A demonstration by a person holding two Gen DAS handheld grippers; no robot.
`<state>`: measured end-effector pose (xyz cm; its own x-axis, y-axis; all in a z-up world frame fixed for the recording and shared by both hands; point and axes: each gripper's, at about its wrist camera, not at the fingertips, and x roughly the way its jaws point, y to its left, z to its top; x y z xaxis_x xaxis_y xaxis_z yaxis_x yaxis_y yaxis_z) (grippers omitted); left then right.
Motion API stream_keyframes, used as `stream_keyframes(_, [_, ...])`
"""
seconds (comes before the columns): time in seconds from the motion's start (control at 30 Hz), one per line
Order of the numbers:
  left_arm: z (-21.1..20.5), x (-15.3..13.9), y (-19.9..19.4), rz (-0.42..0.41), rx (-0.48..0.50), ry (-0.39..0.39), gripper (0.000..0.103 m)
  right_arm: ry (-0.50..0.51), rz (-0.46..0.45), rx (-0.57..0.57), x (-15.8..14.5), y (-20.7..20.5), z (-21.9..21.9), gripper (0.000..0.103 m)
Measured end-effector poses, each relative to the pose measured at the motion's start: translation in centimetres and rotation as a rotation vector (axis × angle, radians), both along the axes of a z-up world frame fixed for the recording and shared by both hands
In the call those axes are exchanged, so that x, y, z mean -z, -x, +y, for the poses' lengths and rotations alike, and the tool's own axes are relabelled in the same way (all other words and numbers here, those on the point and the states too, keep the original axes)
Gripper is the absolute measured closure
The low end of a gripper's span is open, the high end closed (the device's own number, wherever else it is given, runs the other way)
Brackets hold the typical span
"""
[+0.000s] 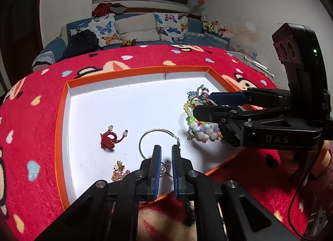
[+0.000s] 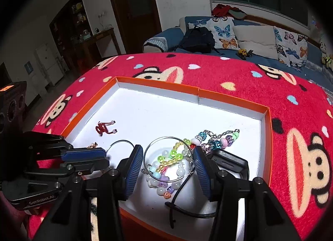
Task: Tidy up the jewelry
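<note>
A desk (image 1: 31, 137) under a red blanket printed with cartoon monkeys carries a shallow box (image 1: 60, 128) with an orange rim and a white floor, and all the jewelry lies inside it. Toward the left of the floor sits a small red knotted cord piece (image 1: 109, 140) with pale beads at its ends. Nearer and slightly right of it lies a little cluster of amber beads (image 1: 120, 172). Just right of that, at the near edge, the left gripper (image 1: 166, 149) points down into the box with its fingers drawn almost together, leaving only a narrow slot. A pearl (image 1: 162, 170) on a thin wire ring shows in that slot, but whether the pads press on it cannot be told. A silver hoop (image 1: 158, 129) lies flat on the floor just beyond the fingertips, its near part hidden behind them. Further right is a heap of bead bracelets (image 1: 204, 131) in pastel, green and yellow. The right gripper (image 2: 167, 148) hangs over this heap about half open, and a second hoop (image 2: 166, 137) spans from one blue pad to the other, touching both, so it looks clamped across its width. Beyond the heap, toward the far right corner, a charm bracelet (image 2: 216, 140) with large glass beads on a silver chain stretches across the floor.
</note>
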<state>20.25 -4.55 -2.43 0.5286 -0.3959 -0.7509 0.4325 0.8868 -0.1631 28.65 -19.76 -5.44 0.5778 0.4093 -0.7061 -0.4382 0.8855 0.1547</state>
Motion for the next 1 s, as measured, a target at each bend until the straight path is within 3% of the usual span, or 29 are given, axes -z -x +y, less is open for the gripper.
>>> stream_keyframes(0.6, [0.1, -1.7, 2.0, -0.035, -0.03, -0.013, 0.089, 0.002, -0.027, 0.013, -1.0, 1.9, 0.0, 0.048])
stream_keyframes(0.63, [0.2, -1.9, 2.1, -0.037, -0.037, -0.013, 0.081, 0.0, -0.027, 0.015, -1.1, 2.1, -0.1, 0.048])
stream_keyframes(0.67, [0.3, -2.1, 2.4, -0.042, -0.045, -0.012, 0.062, -0.001, -0.027, 0.019, -1.1, 2.4, -0.1, 0.048])
stream_keyframes(0.73, [0.8, -2.7, 3.2, -0.074, -0.072, -0.003, 0.035, -0.003, -0.029, 0.023, -1.2, 2.9, -0.1, 0.048])
stream_keyframes(1.0, [1.7, -4.2, 5.8, -0.114, -0.103, 0.012, 0.034, -0.01, -0.025, 0.036, -1.3, 4.9, 0.0, 0.046])
